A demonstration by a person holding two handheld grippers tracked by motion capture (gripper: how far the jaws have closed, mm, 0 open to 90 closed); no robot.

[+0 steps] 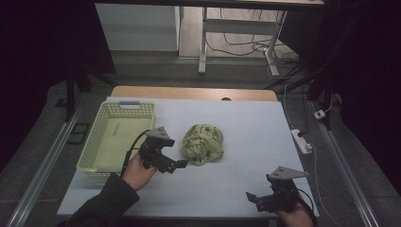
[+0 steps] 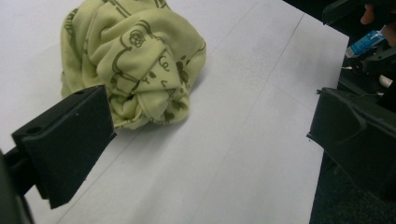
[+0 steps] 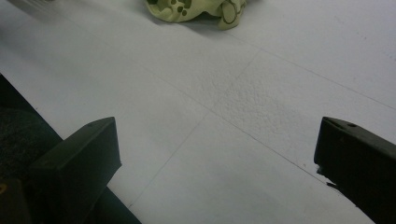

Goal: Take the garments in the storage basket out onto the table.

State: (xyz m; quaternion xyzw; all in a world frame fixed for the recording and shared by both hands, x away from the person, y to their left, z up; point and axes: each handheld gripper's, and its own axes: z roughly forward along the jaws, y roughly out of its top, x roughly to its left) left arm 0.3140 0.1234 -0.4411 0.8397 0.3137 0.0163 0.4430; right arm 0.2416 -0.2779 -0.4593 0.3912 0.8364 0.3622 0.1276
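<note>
A crumpled yellow-green cloth (image 1: 203, 143) with a dark printed pattern lies in a heap at the middle of the white table cover (image 1: 255, 127). My left gripper (image 1: 178, 166) is just to the cloth's left, held low over the table and open. In the left gripper view its jaws stand wide apart (image 2: 210, 140), and the cloth (image 2: 135, 60) sits just beyond the left jaw, apart from both. My right gripper (image 1: 255, 199) hovers near the front right edge, open with nothing between its jaws (image 3: 217, 163). The cloth's edge (image 3: 196, 9) is far ahead of it.
A pale yellow plastic basket (image 1: 101, 142) stands at the table's left side, close behind my left hand. A white power strip (image 1: 301, 142) lies on the floor off the right edge. Desk legs and cables are beyond the far edge.
</note>
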